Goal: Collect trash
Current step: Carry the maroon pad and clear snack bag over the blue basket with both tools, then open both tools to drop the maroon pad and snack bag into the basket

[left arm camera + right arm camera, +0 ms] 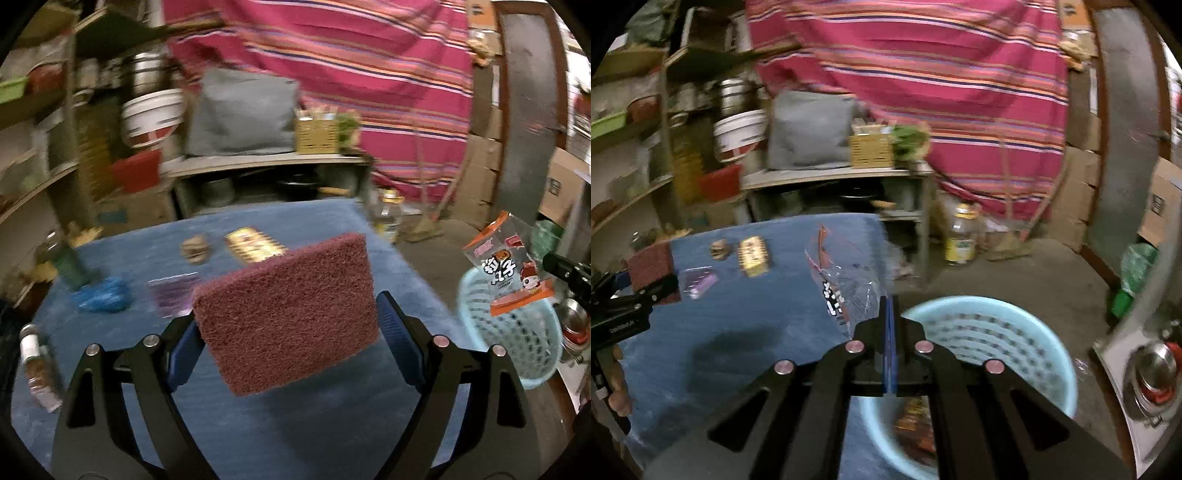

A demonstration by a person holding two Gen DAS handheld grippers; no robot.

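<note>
Left gripper (288, 325): fingers wide, clamping one maroon scouring pad (288, 314).
Right gripper (890, 325): fingers pressed together on one snack wrapper (846, 280).
Baskets: one light-blue basket (1027, 325).
Writing: wrapper print unreadable.

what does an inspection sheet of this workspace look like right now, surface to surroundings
surface: blue cloth-covered table, mostly bare near the camera.
job's things: maroon scouring pad in the left gripper; clear orange-edged snack wrapper in the right gripper; pale blue perforated plastic basket beside the table, wrappers inside.
clutter: blue plastic bag, purple packet, gold packet, small bottle on the table.
grippers: left clamped wide on the pad; right shut on the wrapper.
cables: nothing seen.
surroundings: striped pink cloth, shelves, cardboard boxes.
</note>
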